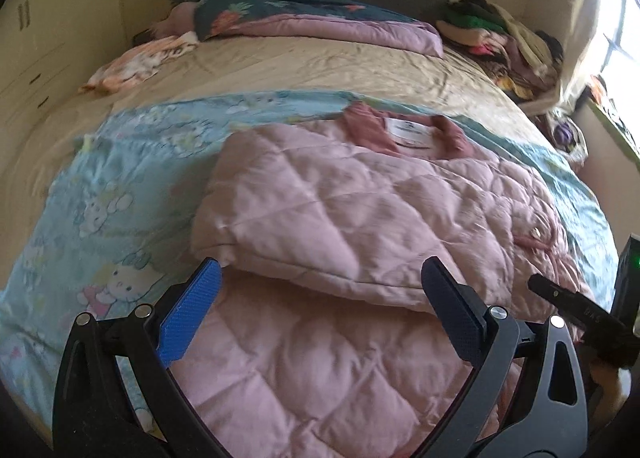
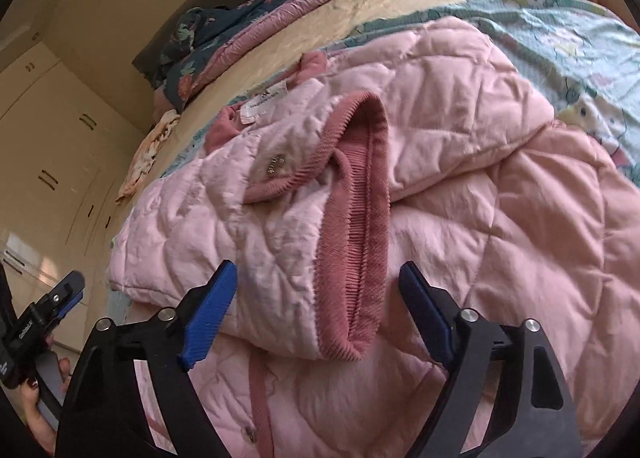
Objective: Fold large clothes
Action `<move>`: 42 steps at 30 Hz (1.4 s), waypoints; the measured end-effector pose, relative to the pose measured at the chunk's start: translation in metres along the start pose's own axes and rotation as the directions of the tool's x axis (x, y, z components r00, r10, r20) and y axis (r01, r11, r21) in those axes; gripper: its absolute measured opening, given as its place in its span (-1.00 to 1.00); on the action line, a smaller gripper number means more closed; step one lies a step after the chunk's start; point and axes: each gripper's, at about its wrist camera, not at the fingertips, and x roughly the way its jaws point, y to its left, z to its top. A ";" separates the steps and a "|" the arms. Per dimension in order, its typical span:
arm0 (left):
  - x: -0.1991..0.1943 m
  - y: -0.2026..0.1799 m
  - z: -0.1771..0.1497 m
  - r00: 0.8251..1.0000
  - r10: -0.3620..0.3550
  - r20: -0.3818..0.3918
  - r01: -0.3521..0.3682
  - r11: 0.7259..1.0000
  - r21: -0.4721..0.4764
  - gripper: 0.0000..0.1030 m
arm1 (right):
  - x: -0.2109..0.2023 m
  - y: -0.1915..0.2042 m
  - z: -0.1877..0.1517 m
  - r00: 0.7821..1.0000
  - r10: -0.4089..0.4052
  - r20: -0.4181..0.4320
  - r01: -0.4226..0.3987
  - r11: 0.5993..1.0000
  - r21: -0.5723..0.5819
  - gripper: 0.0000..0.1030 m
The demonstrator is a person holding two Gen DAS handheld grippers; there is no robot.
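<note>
Pink quilted jacket (image 1: 360,210), ribbed cuff (image 2: 356,226) between released right tool (image 2: 318,290) only there; left tool (image 1: 320,286) released.

- A wide bed with a wrinkled beige sheet (image 1: 280,70) carries everything.
- A light blue cartoon-print blanket (image 1: 120,186) is spread across its near part.
- A pale pink quilted jacket (image 1: 360,210) lies on that blanket, partly folded over itself.
- A bunched dark floral quilt with mauve lining (image 1: 304,18) sits by the headboard.
- A crumpled peach-and-white cloth (image 1: 136,62) lies at the left edge.
- A heap of mixed clothes (image 1: 500,38) fills the far right corner.
</note>
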 end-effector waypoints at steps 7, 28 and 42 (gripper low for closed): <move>-0.001 0.028 -0.006 1.000 0.011 -0.001 -0.011 0.998 -0.069 0.82 | 0.004 0.003 -0.006 0.999 0.047 0.011 -0.047 0.999 -0.021 -0.41; -0.007 0.058 0.006 0.999 0.050 0.019 -0.046 0.987 -0.154 0.82 | -0.108 0.143 0.090 0.943 0.196 0.268 0.005 0.799 -0.601 -0.74; 0.020 0.040 0.024 1.000 0.007 -0.005 -0.007 0.991 -0.135 0.82 | -0.071 0.082 0.107 0.957 0.058 0.284 0.113 0.829 -0.548 -0.74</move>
